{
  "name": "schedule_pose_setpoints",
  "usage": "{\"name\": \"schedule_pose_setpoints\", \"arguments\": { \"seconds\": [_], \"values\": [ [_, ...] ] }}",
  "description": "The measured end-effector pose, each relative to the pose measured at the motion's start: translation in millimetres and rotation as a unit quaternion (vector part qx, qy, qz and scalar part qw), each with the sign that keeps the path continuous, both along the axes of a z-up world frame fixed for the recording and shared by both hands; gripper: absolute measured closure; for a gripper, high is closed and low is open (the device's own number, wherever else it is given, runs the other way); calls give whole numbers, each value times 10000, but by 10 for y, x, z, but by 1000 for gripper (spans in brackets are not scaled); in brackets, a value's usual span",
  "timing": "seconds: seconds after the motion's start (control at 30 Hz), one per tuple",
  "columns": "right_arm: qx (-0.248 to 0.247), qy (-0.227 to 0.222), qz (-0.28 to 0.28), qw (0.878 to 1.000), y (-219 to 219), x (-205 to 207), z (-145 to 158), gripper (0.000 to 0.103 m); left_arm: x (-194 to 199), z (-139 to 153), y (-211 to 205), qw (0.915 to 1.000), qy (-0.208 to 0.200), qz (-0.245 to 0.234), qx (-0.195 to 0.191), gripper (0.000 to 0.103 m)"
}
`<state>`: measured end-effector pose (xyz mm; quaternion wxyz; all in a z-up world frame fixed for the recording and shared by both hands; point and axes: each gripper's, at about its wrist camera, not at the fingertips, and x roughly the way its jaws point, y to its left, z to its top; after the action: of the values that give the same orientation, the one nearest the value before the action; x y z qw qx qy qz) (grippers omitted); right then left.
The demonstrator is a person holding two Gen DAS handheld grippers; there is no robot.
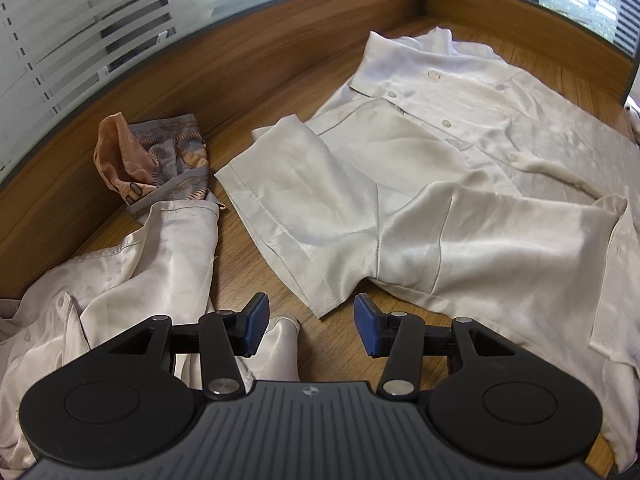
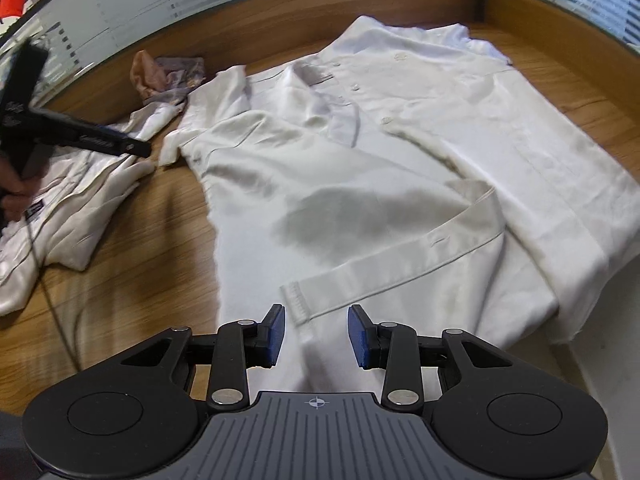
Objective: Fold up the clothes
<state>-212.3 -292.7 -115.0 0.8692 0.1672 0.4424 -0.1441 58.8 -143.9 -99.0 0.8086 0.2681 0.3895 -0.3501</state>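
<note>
Lying spread on the wooden table (image 1: pixel 248 80), the white shirt (image 1: pixel 460 168) reached ahead of both tools, buttoned front up, with one sleeve (image 2: pixel 400 264) folded across its body. The left gripper (image 1: pixel 311 326) hovered with its blue pads parted about halfway and nothing between them; the cuff edge of the shirt's short sleeve (image 1: pixel 296 216) lay just ahead and a little to the right of its fingers, while a second cream garment (image 1: pixel 120 280) sat crumpled to their left, one fold passing under the left pad. Farther ahead on that side a patterned orange-and-grey cloth (image 1: pixel 160 160) was bunched against the desk's wooden back panel (image 1: pixel 80 152).

The right gripper (image 2: pixel 316 336) was likewise open, somewhat narrower, gripping nothing; shirt fabric lay directly beneath and between its fingers, and the folded sleeve's hem (image 2: pixel 296 304) sat just beyond its pads. In the right wrist view, the person's hand (image 2: pixel 16 196) held the other tool well off to the left.

By my reading, the sleeves were being folded inward and both tools stood released between grasps. The next move probably called for lowering the pads onto a shirt edge, pinching only one layer of this slippery fabric, then carrying it over without dragging the folds already made.
</note>
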Motion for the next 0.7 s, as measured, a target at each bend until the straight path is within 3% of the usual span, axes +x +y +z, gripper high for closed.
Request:
{"name": "schedule_pose_setpoints", "arguments": {
  "seconds": [0.43,0.57,0.7],
  "values": [
    [-588,66,-438,9973,-857,-575,114,65,-383,321,-127,9973,131,562,-444,49],
    [-659,176,-260,9973,-1151,-641,44,66,-637,361,-210,9960,152,676,-567,46],
    [-726,318,239,9966,-1370,-543,-43,76,-932,347,-301,9936,194,958,-561,40]
  ]
}}
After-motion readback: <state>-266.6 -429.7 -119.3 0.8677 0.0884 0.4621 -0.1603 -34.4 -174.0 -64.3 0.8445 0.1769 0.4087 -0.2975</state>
